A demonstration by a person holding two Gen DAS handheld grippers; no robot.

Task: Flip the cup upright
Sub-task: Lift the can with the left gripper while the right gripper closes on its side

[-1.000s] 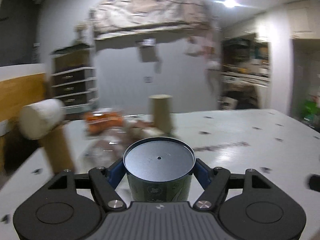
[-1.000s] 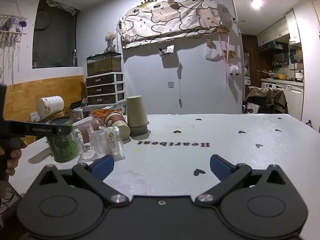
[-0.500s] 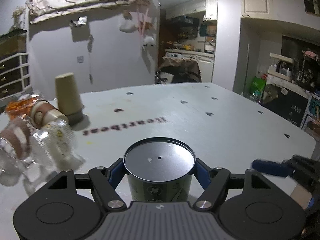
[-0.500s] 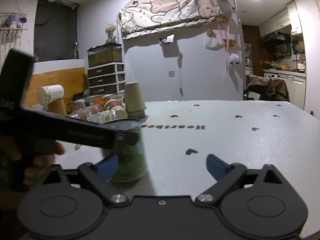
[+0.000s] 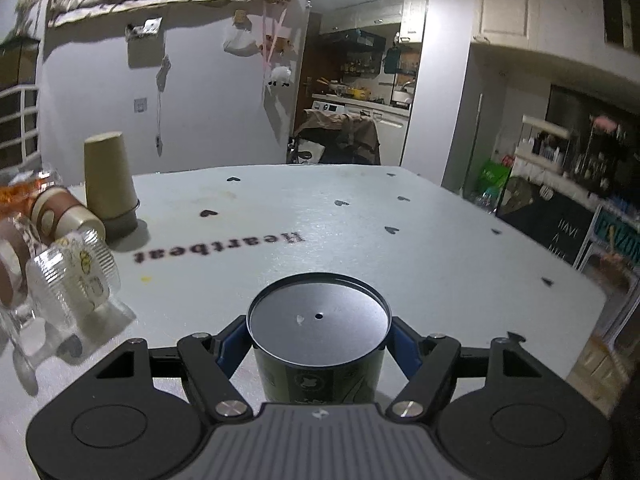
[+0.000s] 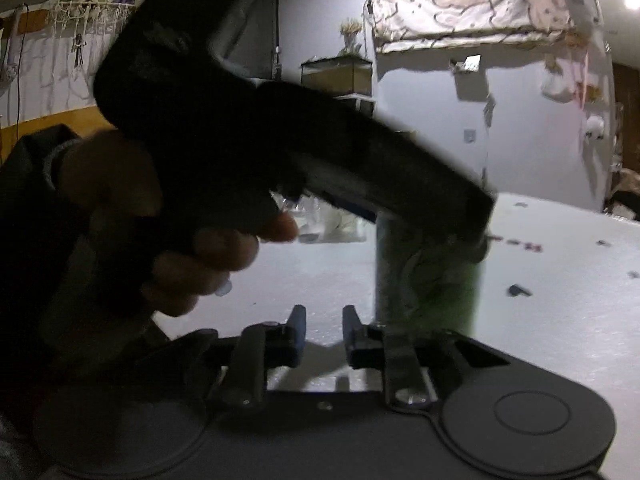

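- Left claw (image 5: pixel 319 344) was clamped on the green cup (image 5: pixel 319 354), one blue finger (image 5: pixel 231 346) on each side of the wall just under the top.
- Cup's flat grey base faced up, small hole in the middle, so it was upside down; it stood upright in the grip over the white table (image 5: pixel 400 248).
- Right wrist view showed the same cup (image 6: pixel 428 276) under the dark left claw body, rim down at the tabletop; contact with the table (image 6: pixel 540 320) couldn't be confirmed, the view was blurred.
- A hand (image 6: pixel 172 248) wrapped the left claw's handle, filling the left half of that view.
- Right claw (image 6: pixel 323 334) held nothing, fingers drawn nearly together with a narrow gap, just left of the cup.
- Far left of the table: tan paper cup (image 5: pixel 107 178) upside down, a brown-banded cup (image 5: pixel 60 214) on its side beside it, clear plastic cups (image 5: pixel 72 280) lying nearer.
- "Heartbeat" print (image 5: pixel 218 248) sat on the table between the cup and the tan one.
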